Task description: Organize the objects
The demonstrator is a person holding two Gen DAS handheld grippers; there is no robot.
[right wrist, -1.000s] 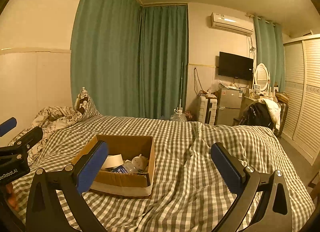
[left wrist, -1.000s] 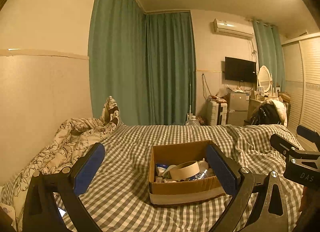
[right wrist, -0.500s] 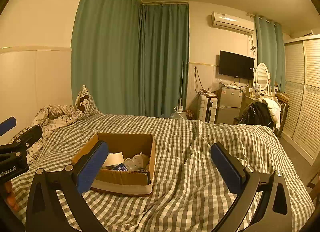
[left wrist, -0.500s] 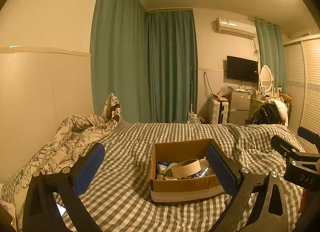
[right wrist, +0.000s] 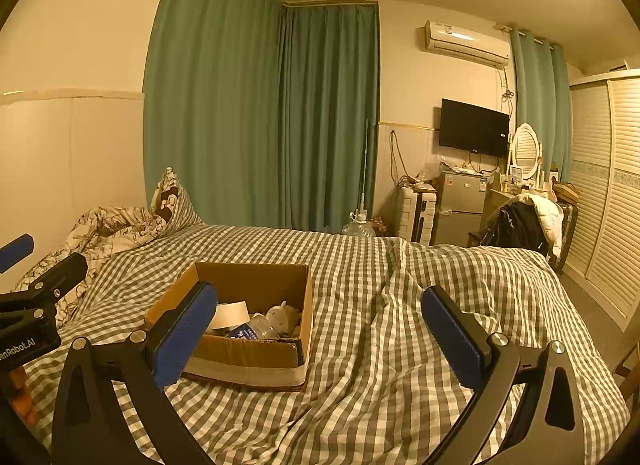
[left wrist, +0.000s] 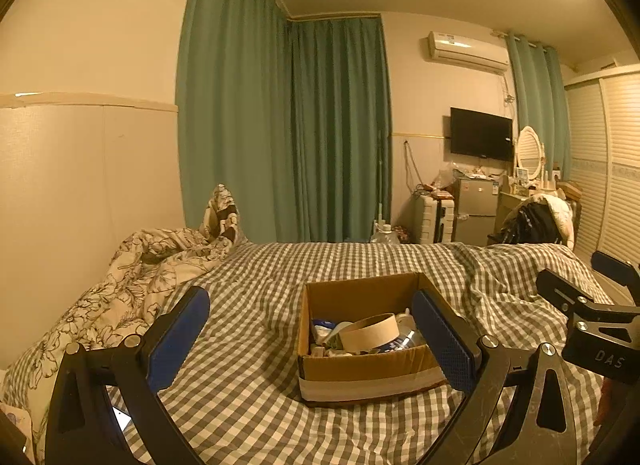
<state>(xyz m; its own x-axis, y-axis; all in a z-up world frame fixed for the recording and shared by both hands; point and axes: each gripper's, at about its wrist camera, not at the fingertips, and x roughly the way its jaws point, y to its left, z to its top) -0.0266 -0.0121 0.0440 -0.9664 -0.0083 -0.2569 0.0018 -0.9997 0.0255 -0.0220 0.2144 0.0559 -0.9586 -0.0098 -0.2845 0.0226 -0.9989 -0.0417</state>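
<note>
An open cardboard box sits on the checked bedspread; it also shows in the right wrist view. It holds a roll of tape, a plastic bottle, a small plush toy and other small items. My left gripper is open and empty above the bed, near the box's front. My right gripper is open and empty, to the right of the box. Each gripper shows at the edge of the other's view.
A rumpled floral duvet and a pillow lie at the bed's left by the wall. Green curtains, a small fridge, a suitcase, a chair with clothes and a wardrobe stand beyond the bed.
Both grippers stay open. The left wrist view has tilted up slightly; the box sits a little lower in it. The right wrist view has hardly changed.
</note>
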